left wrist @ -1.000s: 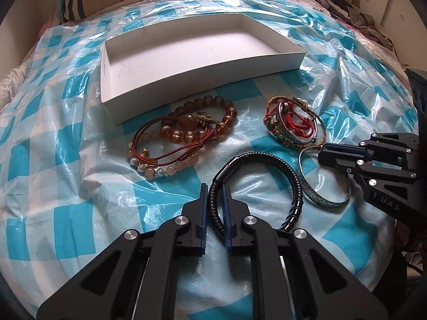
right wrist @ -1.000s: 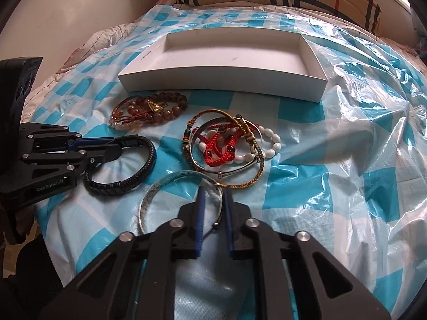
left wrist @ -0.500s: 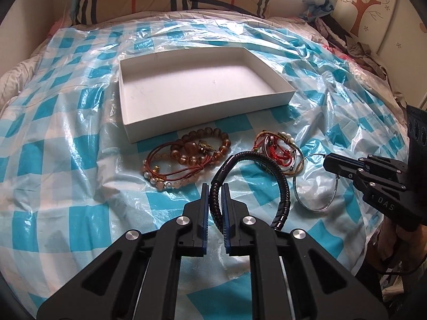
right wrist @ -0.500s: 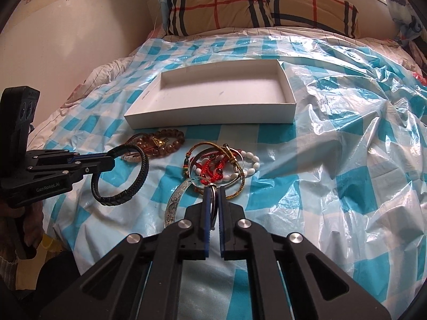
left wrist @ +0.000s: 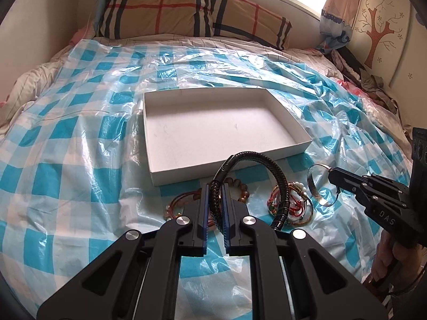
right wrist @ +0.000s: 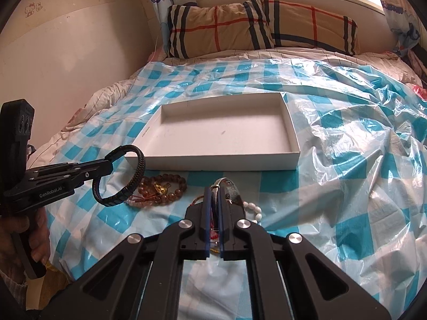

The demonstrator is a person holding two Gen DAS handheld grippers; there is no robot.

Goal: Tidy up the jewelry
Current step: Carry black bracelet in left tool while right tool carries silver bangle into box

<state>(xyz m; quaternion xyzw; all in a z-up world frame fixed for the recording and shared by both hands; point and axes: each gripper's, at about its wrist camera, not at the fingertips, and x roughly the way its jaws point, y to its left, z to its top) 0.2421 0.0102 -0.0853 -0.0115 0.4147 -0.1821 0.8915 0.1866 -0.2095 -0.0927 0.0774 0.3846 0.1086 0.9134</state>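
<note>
Bracelets: 2 held in the air, rest in 2 heaps on the bed's blue-check plastic sheet (left wrist: 66, 138). Left gripper (left wrist: 214, 186) clamped on 1 black braided bracelet (left wrist: 277, 176); right gripper (right wrist: 212, 190) clamped on 1 silver bangle (left wrist: 313, 189). Brown-bead heap (right wrist: 162, 186) and red/white heap (left wrist: 296, 205) lie just in front of 1 white box (left wrist: 213, 130). 2 plaid pillows (right wrist: 261, 26) at back.

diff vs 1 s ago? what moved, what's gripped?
Both claws rose, each lifting a bracelet off the bed. Left claw was already shut on the black braided bracelet. Right claw closed on the silver bangle, which now hangs upright. White box, bead bracelets and red-cord pile stayed put.
</note>
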